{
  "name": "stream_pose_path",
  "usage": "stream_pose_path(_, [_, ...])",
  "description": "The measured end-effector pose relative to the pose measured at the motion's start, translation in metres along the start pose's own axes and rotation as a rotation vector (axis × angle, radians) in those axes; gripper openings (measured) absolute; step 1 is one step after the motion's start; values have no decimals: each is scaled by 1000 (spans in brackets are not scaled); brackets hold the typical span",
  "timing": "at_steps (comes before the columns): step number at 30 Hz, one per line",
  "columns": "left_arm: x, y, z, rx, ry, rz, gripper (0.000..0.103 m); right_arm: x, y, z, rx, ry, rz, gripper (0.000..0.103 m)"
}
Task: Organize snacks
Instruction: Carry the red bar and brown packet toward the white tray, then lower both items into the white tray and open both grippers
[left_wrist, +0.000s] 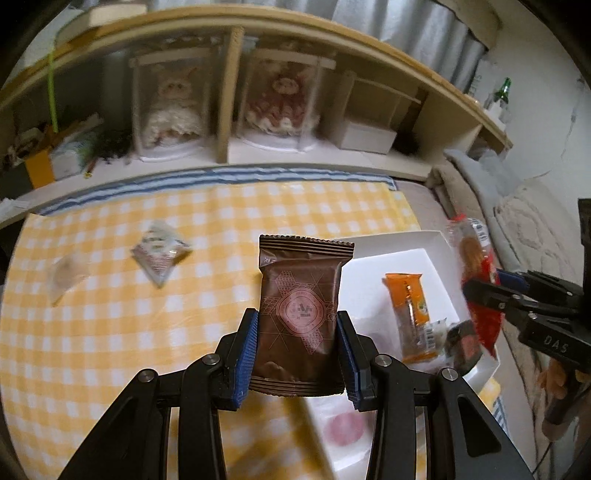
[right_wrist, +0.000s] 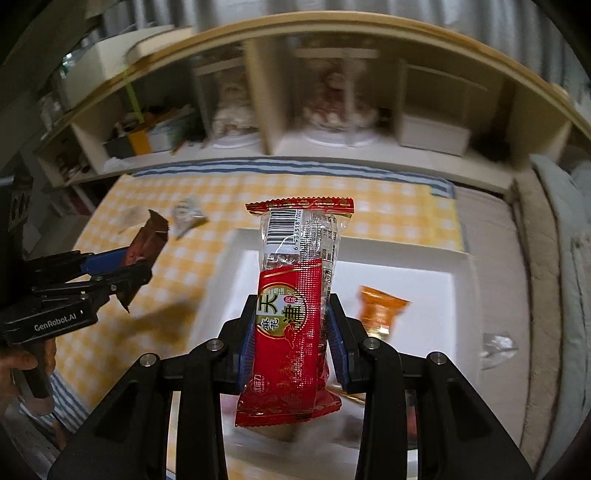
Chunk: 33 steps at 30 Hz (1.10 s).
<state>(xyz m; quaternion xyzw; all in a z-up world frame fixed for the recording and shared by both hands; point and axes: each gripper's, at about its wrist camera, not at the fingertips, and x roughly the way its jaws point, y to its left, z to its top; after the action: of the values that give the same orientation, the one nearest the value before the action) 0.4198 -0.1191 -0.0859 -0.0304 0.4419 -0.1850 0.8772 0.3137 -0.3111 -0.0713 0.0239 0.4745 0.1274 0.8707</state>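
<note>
The snacks are split between the air, the white tray (left_wrist: 391, 243) and the yellow checked cloth (left_wrist: 110, 332). Two are airborne: a brown foil packet (left_wrist: 301, 317) clamped upright in the left gripper (left_wrist: 297, 354), and a red-and-clear snack bar (right_wrist: 295, 314) clamped upright in the right gripper (right_wrist: 291, 343). The tray sits at the cloth's right edge and already holds an orange packet (left_wrist: 410, 314) plus a small dark round one (left_wrist: 463, 345) at its near right corner. Two clear triangular sachets (left_wrist: 160, 251) lie loose toward the cloth's far left.

The main worry, to my eye, is the two tools meeting. Both hover near the tray, the right one above it and the left one just at its left rim, so lowering together could knock the packets or the fingers into each other. The red bar is tall and is pinched only around its middle, with its heavy bottom hanging free; it could swivel or slide out if let go from high up, and land across the orange packet. The brown packet is gripped by its side edges, which are slick foil, so a quick swing might slip it. Motion blur in both views suggests things are moving fast.

Each tool's jaws are closed only to the width of its packet, blue pads (left_wrist: 247, 354) pressing both sides.
</note>
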Motion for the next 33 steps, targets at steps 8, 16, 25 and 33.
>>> stream_pose_path(8, [73, -25, 31, -18, 71, -4, 40, 7, -86, -5, 109, 37, -85, 35])
stream_pose_path(16, [125, -40, 44, -3, 103, 32, 40, 38, -130, -4, 152, 93, -117, 35])
stream_pose_path(25, [154, -31, 47, -12, 140, 56, 40, 80, -137, -6, 115, 205, -122, 35])
stream_pose_path(33, [154, -25, 46, 5, 106, 70, 47, 84, -140, 2, 138, 157, -167, 53])
